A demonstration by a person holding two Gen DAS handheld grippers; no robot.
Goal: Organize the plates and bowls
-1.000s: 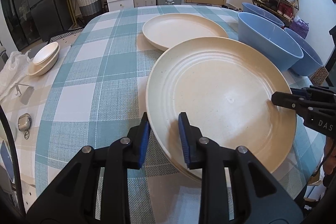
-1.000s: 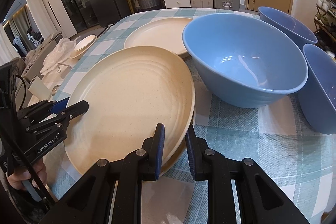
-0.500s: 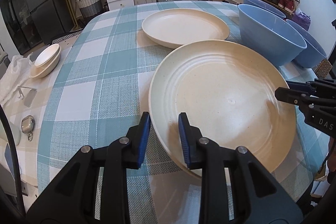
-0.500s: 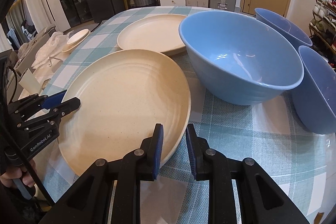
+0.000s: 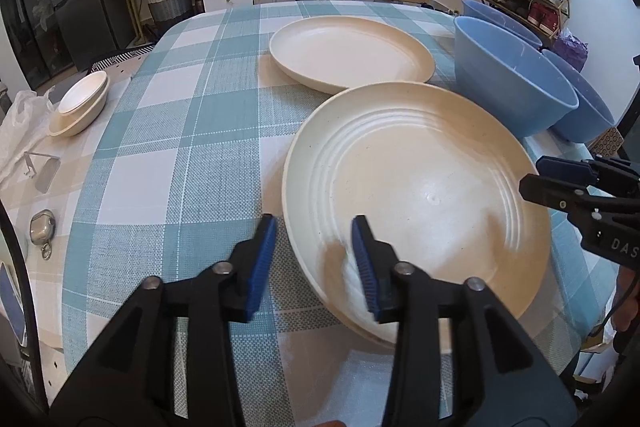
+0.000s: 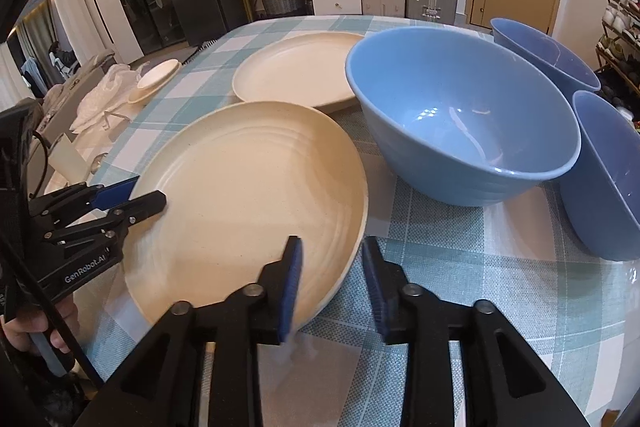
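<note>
A large cream plate [image 5: 420, 187] [image 6: 248, 195] lies on the checked tablecloth, and a second rim shows under its near edge. My left gripper [image 5: 314, 227] [image 6: 150, 191] straddles the plate's left rim with its jaws opening, and its pads are off the plate. At the opposite rim my right gripper [image 6: 331, 247] [image 5: 534, 175] is opening too, and the rim sits loose between its fingers. Another cream plate [image 5: 352, 55] [image 6: 296, 75] lies farther back. A big blue bowl [image 5: 508, 83] [image 6: 460, 115] stands right of the plates.
Two more blue bowls [image 6: 608, 179] [image 6: 540, 55] crowd the table's right edge. Small cream dishes [image 5: 80, 103] [image 6: 158, 77], a white bag [image 5: 16, 131] and a metal item [image 5: 42, 227] lie on the left. Drawers, suitcases and a shoe rack stand behind the table.
Both grippers held the large plate by its rims. It has settled lower and flatter, and both pairs of jaws have spread off the rim.
</note>
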